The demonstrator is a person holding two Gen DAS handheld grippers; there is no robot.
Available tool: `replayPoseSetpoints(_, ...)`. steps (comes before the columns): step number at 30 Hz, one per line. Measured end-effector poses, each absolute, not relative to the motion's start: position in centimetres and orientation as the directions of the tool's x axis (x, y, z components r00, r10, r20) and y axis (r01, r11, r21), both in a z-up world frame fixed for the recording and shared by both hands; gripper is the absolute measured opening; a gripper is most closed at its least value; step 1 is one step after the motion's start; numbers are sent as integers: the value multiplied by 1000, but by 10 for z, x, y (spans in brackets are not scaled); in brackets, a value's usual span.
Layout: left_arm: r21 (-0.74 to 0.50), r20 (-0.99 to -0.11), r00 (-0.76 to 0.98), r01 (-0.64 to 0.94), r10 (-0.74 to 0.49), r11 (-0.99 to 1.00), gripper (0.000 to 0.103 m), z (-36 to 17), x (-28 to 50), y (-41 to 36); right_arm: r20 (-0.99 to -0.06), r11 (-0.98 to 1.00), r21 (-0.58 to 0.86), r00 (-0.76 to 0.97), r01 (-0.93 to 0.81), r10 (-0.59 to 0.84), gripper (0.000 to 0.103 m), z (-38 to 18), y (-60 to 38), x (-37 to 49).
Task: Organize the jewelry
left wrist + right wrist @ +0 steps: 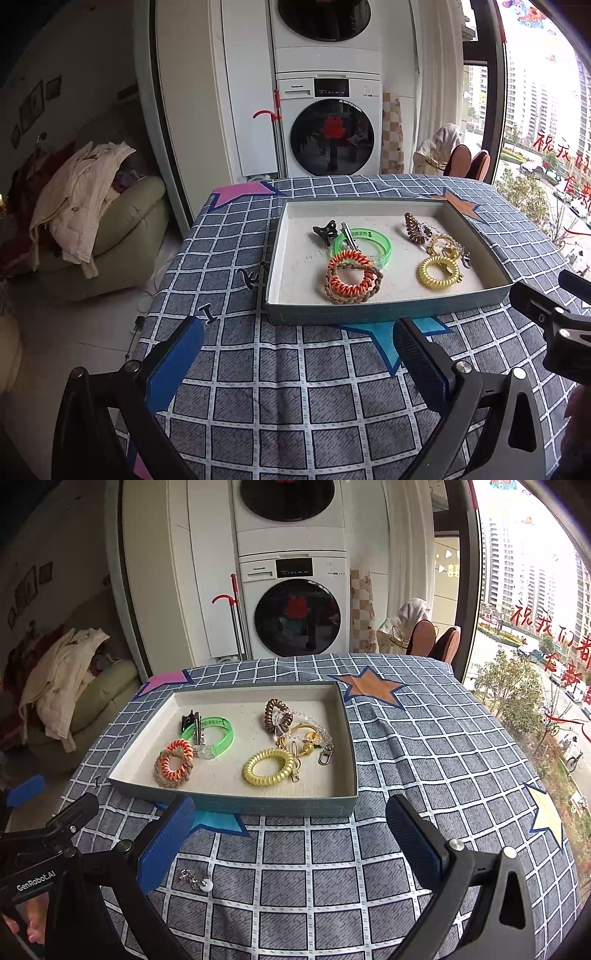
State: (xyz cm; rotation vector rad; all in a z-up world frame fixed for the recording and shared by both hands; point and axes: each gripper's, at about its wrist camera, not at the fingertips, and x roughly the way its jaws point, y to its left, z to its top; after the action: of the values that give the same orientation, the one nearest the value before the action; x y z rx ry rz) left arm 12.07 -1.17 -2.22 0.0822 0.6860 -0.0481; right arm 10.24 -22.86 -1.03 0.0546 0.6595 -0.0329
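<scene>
While both grippers, left (297,354) and right (290,832), hover with jaws spread and holding nothing, a small silver earring (195,880) lies loose on the tabletop (424,738) just beside the right one, likely next for the tray (236,805) beyond, where hair ties and bracelets are gathered.

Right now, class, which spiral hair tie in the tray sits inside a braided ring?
The orange spiral hair tie, encircled by a tan braided ring; the yellow and brown ones aren't.
</scene>
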Motion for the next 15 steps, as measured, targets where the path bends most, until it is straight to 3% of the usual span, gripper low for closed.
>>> replayPoseSetpoints(15, 37, -624, 781, 49, -15, 998, 103, -21, 112, -12, -583, 998, 8, 811, 58, -43, 103, -9, -223, 83)
